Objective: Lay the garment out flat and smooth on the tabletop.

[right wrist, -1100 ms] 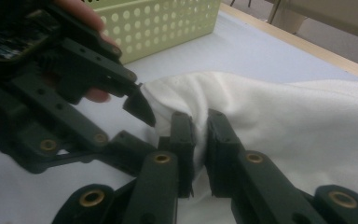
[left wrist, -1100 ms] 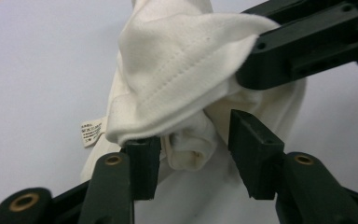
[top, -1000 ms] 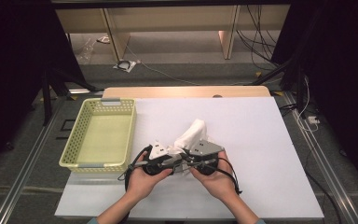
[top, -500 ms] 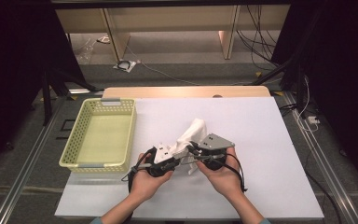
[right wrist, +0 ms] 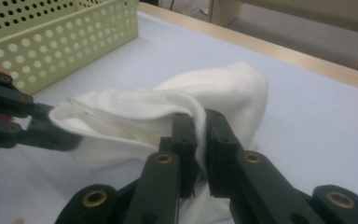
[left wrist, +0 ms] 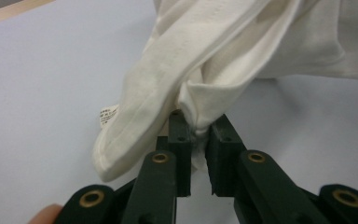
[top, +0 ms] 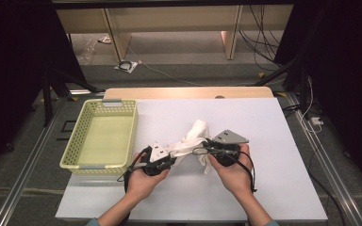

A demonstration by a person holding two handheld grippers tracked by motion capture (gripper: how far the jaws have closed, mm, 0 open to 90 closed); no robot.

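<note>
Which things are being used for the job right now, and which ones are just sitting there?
In use:
- white cloth
- left gripper, shut on the cloth
- right gripper, shut on the cloth

Just sitting there:
- yellow basket, nothing in it
- table
- cables on the floor

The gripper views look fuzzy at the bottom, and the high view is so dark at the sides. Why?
In the left gripper view the black jaws sit too close to the lens, so they blur, while the white cloth stays fairly sharp; in the right gripper view the same, and the yellow basket is soft; in the high view light falls on the table, leaving the floor around it in shadow.
</note>
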